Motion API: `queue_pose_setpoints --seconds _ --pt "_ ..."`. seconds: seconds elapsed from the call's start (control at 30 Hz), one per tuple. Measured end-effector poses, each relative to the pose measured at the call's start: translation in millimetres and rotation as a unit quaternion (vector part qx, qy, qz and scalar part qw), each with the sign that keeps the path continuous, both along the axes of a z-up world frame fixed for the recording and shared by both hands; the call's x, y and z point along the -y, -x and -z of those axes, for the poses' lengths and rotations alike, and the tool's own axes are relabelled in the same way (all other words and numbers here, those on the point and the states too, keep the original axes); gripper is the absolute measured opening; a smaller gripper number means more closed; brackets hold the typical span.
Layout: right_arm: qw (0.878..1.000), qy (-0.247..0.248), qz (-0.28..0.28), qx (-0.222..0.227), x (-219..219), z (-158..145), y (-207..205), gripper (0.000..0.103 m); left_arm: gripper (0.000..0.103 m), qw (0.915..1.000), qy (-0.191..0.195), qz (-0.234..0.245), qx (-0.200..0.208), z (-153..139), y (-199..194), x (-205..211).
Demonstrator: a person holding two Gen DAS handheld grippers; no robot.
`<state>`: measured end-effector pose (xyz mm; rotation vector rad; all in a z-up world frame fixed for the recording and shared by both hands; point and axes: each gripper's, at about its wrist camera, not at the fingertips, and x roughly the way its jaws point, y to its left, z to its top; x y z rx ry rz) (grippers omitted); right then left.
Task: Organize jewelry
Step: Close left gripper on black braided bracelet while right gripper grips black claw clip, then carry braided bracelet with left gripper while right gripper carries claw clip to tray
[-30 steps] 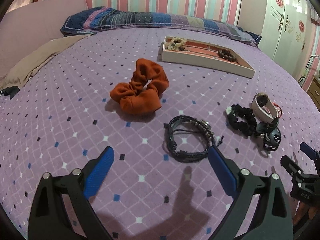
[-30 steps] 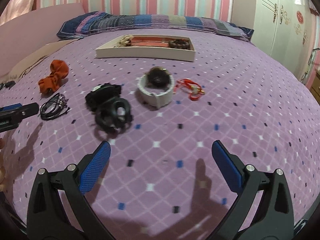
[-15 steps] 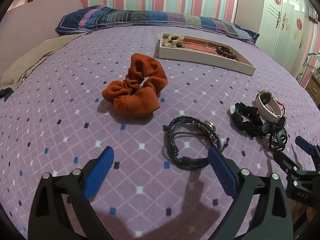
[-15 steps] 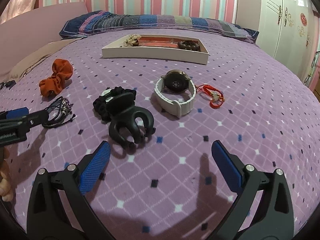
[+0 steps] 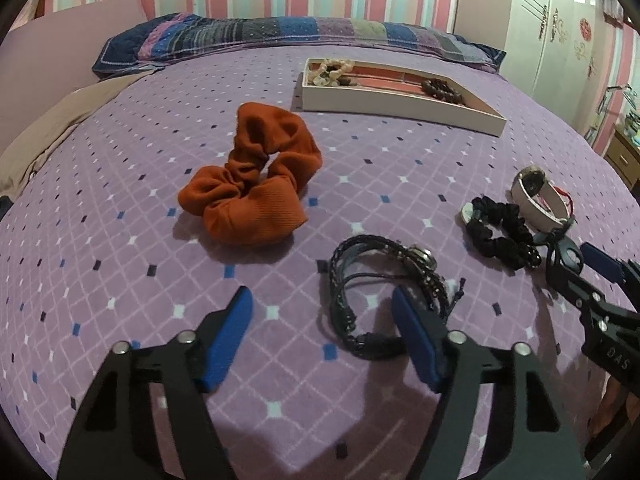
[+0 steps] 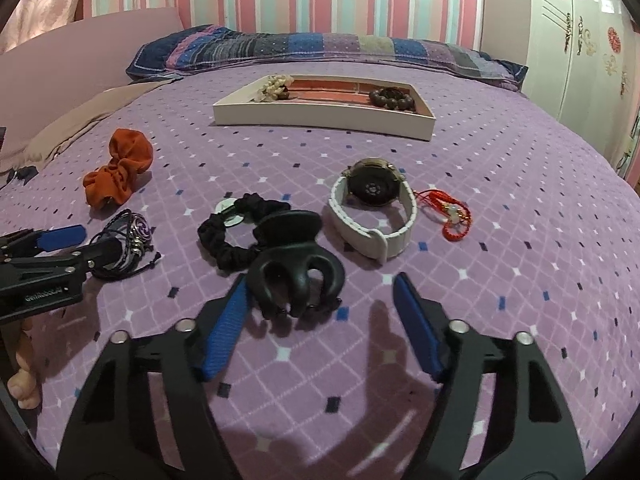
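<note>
Left wrist view: our open left tongs (image 5: 322,310) partly hide the braided bracelet (image 5: 384,300) at lower center. Our right tongs (image 6: 320,298), also open, straddle the black hair claw (image 6: 296,268).

My L cam sits low over the bedspread (image 5: 120,184), facing the tray (image 5: 400,108); R cam alongside, same heading. Both share the orange scrunchie (image 5: 248,176), black scrunchie (image 6: 232,240), white watch (image 6: 372,216).

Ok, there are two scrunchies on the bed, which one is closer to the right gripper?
The black scrunchie, touching the black claw clip just ahead of the right gripper. The orange scrunchie lies farther off to the left.
</note>
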<state>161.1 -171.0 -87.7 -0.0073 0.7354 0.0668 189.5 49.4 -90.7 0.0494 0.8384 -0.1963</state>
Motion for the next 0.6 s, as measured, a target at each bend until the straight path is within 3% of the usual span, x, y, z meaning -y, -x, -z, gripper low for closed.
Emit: queue_pose_setpoints --seconds 0.17,0.3,0.47,0.53,0.6 --pt "1.0 -0.005 -0.011 -0.008 -3.2 2.2 -0.9 0.042 0.05 0.9999 0.0 0.011 -0.001 1.4 -0.3 3.9" --pt "1.0 -0.006 -0.012 -0.007 -3.9 1.2 0.7 0.038 0.03 0.9997 0.014 0.017 -0.007 1.2 -0.6 2.8" --pt "1.0 -0.014 -0.012 -0.005 -0.2 -1.4 2.9 0.038 0.019 0.9995 0.019 0.024 -0.009 0.4 0.8 4.4" --pt "1.0 -0.014 -0.011 -0.001 1.3 -3.9 5.0 0.037 0.009 0.9995 0.02 0.023 -0.008 0.0 1.6 4.6" --pt "1.0 -0.014 -0.01 0.003 4.2 -6.1 6.8 0.037 0.009 0.9994 0.027 0.021 -0.01 -0.1 1.1 2.2"
